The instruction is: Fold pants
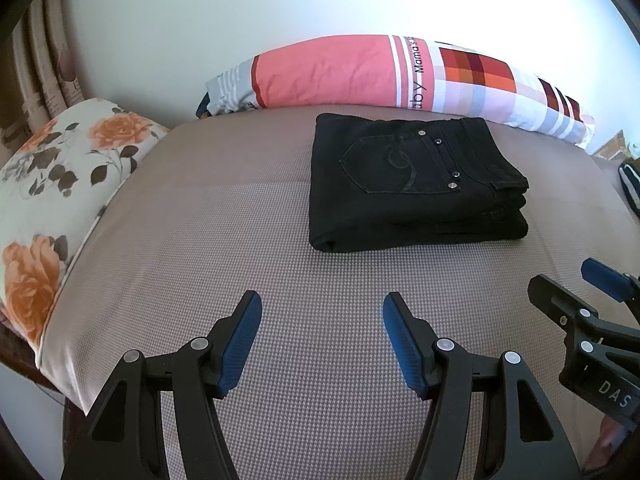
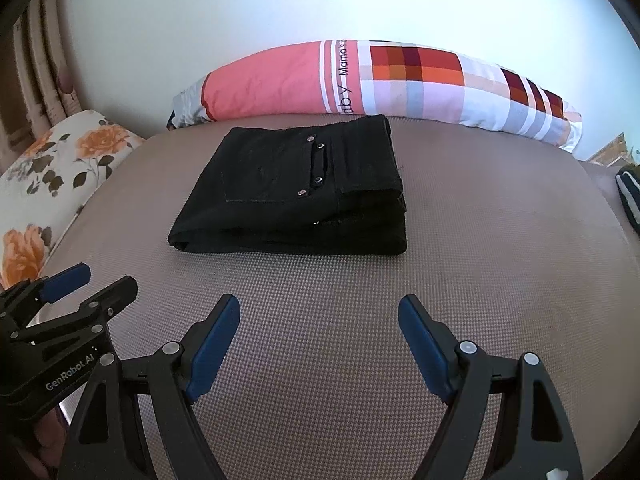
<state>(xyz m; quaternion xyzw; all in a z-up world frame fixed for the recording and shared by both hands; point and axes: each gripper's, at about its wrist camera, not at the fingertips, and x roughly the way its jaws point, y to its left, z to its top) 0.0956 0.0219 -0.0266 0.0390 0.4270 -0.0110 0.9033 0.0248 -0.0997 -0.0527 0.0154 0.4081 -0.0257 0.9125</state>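
A: The bed (image 1: pixel 200 240) is mostly bare; the black pants (image 1: pixel 408 184) sit on it as a folded stack, just in front of the long striped pillow (image 1: pixel 360 72). To my eye, they're done.

B: Both claws are well back from the pants. The left claw (image 1: pixel 322 338) gapes wide with nothing in it, and so does the right claw (image 2: pixel 320 338).

A: The risk, I'd say, is going back in: a finger catching the top layer would drag the stack open.

B: A floral pillow (image 1: pixel 60 184) lies left of the pants, something dark and striped (image 2: pixel 628 196) far to their right. Nothing stands between claws and pants.
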